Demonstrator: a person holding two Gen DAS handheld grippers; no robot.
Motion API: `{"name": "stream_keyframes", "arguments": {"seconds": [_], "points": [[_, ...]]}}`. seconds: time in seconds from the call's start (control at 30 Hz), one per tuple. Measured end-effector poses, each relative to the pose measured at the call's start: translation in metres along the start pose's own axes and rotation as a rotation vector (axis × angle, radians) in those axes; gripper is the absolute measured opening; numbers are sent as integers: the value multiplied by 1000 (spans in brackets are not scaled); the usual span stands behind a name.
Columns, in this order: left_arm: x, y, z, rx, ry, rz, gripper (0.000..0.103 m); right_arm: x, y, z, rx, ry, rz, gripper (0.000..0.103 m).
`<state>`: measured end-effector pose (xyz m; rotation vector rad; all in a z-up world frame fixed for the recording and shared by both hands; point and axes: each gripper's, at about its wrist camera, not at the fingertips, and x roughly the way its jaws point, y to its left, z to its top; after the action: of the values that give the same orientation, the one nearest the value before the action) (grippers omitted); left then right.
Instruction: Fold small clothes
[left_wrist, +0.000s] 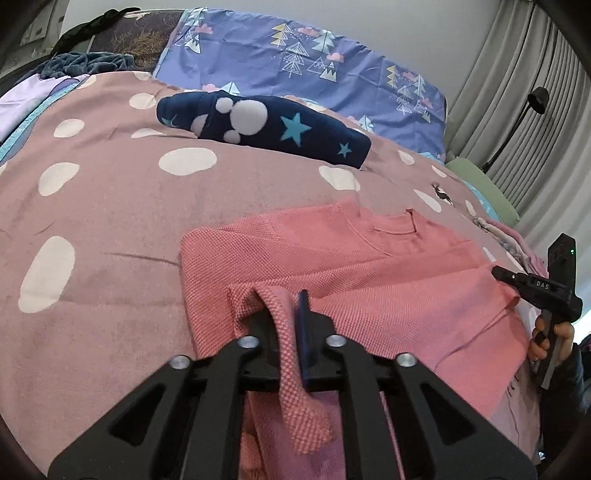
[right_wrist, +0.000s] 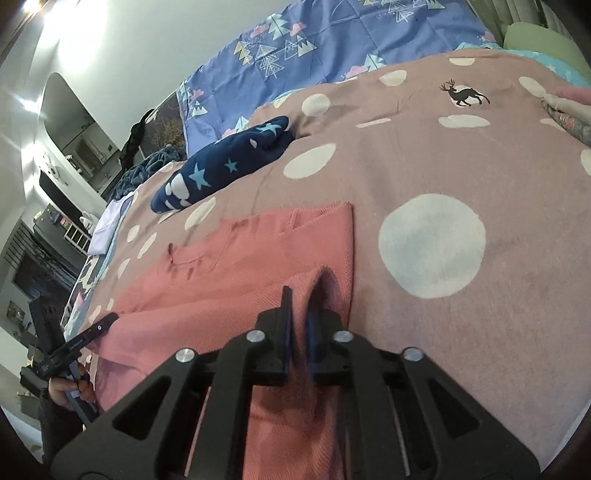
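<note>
The pink knit sweater (left_wrist: 369, 273) lies flat on the mauve bedspread with white dots (left_wrist: 110, 206), its neckline toward the pillows. The left gripper (left_wrist: 286, 314) has a fold of the sweater's hem between its nearly closed jaws. The right gripper (right_wrist: 300, 314) likewise has a fold of the fabric between its narrow jaws. A folded navy star garment (left_wrist: 266, 125) rests further up the bed.
</note>
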<state>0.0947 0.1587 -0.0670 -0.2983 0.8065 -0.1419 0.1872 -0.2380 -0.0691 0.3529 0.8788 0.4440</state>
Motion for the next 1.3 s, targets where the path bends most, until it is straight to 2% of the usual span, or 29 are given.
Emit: {"name": "stream_keyframes", "arguments": {"seconds": [0.03, 0.07, 0.17, 0.23, 0.27, 0.3, 0.33, 0.47, 0.57, 0.6, 0.63, 0.67, 0.7, 0.73, 0.8, 0.87, 1.0, 1.07, 1.13, 1.17, 1.2, 1.23, 1.27, 1.3], "points": [[-5, -1, -2, 4, -3, 1, 25, -5, 1, -2, -10, 3, 5, 14], [-10, -3, -4, 9, -7, -8, 27, -11, 2, -5, -25, 11, 12, 15], [-23, -5, -17, 28, 20, -93, 27, -27, 10, -17, -99, 48, 24, 15], [-25, -8, -26, 47, 65, -113, 27, -32, 12, -25, -128, 79, 33, 15], [-23, -9, -30, 52, 89, -111, 23, -31, 13, -26, -132, 94, 42, 12], [-20, -10, -31, 50, 102, -119, 8, -29, 14, -26, -129, 109, 52, 10], [-17, -11, -30, 43, 108, -139, 4, -28, 14, -24, -122, 109, 65, 9], [-11, -9, 2, -7, 30, -151, 3, -23, 11, 5, -33, 56, 125, 7], [-2, 6, 39, -100, -49, -121, 5, -14, -4, 47, 86, -9, 138, 7], [6, 19, 51, -168, -51, -108, 13, -8, -12, 60, 134, -26, 133, 14], [15, 30, 59, -226, -36, -93, 22, -4, -18, 70, 172, -35, 127, 27], [18, 34, 63, -247, -31, -76, 26, -1, -23, 77, 205, -43, 126, 35], [20, 37, 66, -253, -37, -35, 34, 0, -24, 81, 209, -44, 133, 48], [19, 38, 67, -239, -46, -11, 45, -1, -24, 83, 188, -47, 148, 49], [16, 37, 67, -186, -58, 28, 52, -2, -19, 85, 110, -45, 138, 49], [23, 36, 66, -146, -24, 45, 59, 5, -15, 85, 43, -22, 90, 49], [53, 44, 66, -123, 81, 67, 61, 34, -16, 87, 18, 41, 39, 50], [63, 40, 67, -96, 95, 57, 56, 46, -13, 89, 0, 57, 28, 49], [71, 34, 68, -52, 100, 50, 19, 58, -6, 91, -34, 77, 16, 40], [72, 32, 69, -46, 105, 41, 11, 62, -5, 91, -47, 86, 8, 33], [72, 31, 70, -47, 97, 34, 4, 67, -1, 92, -70, 99, -19, 11], [68, 29, 72, -46, 81, 34, 4, 69, 0, 92, -78, 104, -36, 5], [63, 26, 74, -40, 56, 28, 4, 66, 1, 93, -78, 98, -50, 5], [50, 22, 76, -30, 17, 14, 4, 56, 2, 94, -70, 59, -25, 5]]}}
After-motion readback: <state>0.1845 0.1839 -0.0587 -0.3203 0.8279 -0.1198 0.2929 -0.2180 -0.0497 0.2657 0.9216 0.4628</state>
